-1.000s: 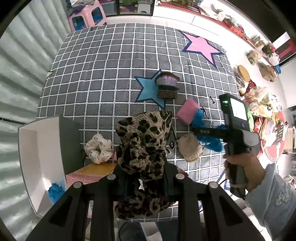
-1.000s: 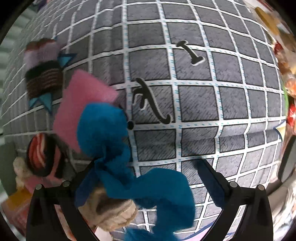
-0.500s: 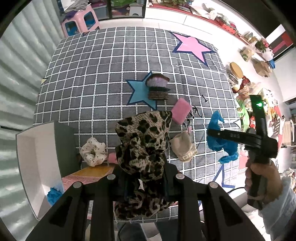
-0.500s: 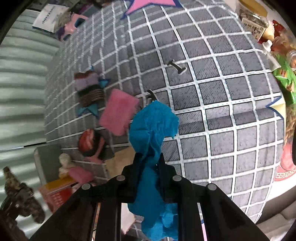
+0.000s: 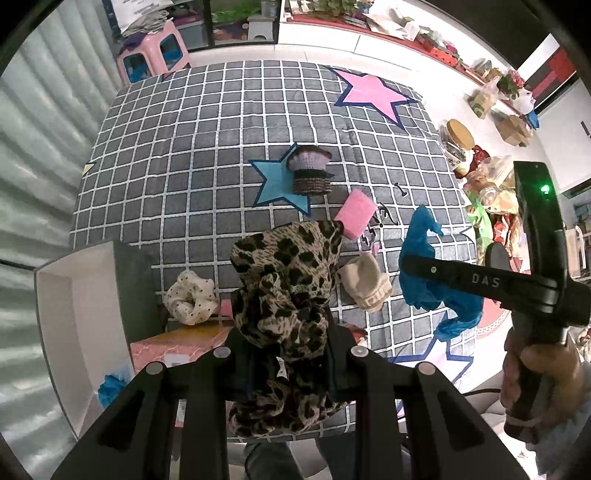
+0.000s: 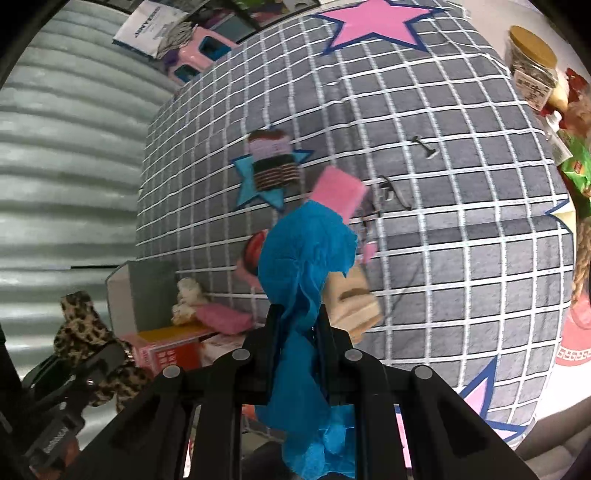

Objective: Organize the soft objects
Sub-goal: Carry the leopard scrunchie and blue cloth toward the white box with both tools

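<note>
Grid-patterned grey mat (image 5: 207,147): pink sponge (image 5: 354,218), beige sock (image 5: 365,282), knit hat (image 5: 309,173) unsorted. Left gripper (image 5: 288,332) pinching leopard scrunchie (image 5: 288,280); right gripper (image 6: 297,325) clamping blue cloth (image 6: 303,266). White box (image 5: 70,317) holds one blue item.

White letters "DAS" on the black bar of the right gripper (image 5: 436,271), seen from the left wrist camera. Big black letter shapes printed on the grey checked mat (image 6: 461,258), too bent to read. Small white letters on the side of the left gripper (image 6: 55,441), too blurred to read. Blue print on a white bag (image 6: 149,27) at the far edge, also too small to read. A label with dark marks on a jar (image 6: 533,79), not readable.
</note>
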Demonstrator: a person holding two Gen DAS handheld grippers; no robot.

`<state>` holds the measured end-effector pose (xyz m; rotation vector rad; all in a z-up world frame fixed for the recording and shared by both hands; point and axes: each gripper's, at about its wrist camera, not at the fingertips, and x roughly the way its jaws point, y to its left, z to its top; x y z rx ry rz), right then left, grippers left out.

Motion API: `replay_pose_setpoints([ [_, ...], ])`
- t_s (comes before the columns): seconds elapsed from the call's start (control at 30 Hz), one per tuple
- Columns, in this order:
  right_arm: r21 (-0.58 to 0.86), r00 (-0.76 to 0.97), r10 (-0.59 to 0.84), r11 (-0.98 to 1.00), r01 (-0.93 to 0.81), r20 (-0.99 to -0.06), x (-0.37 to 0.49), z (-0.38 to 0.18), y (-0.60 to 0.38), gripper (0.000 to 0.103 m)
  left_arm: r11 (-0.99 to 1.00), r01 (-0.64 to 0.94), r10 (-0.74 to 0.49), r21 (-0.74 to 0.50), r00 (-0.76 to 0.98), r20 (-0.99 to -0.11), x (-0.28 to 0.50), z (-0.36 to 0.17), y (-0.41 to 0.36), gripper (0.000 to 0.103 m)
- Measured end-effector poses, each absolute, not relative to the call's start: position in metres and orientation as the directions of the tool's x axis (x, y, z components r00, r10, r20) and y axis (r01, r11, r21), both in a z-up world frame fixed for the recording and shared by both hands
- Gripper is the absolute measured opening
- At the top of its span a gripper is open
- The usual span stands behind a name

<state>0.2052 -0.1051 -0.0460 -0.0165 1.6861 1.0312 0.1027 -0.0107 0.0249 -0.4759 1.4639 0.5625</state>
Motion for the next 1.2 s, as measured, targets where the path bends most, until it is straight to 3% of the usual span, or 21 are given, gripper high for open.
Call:
replay_pose_setpoints([
  [0.57,0.642,-0.42,0.487,0.539,-0.545,-0.766,0.104,0.004,-0.096,0.018,0.763,-0.646,0.074,-0.002,0.09,-0.993,0.008,0.058,-0.01,0.029],
  [1.2,0.616,-0.45,0.45,0.353,-0.704,-0.772,-0.014,0.072,-0.035,0.018,0.575,-0.818,0.188,0.02,0.108,-0.976,-0.122,0.095,0.036,0.029],
])
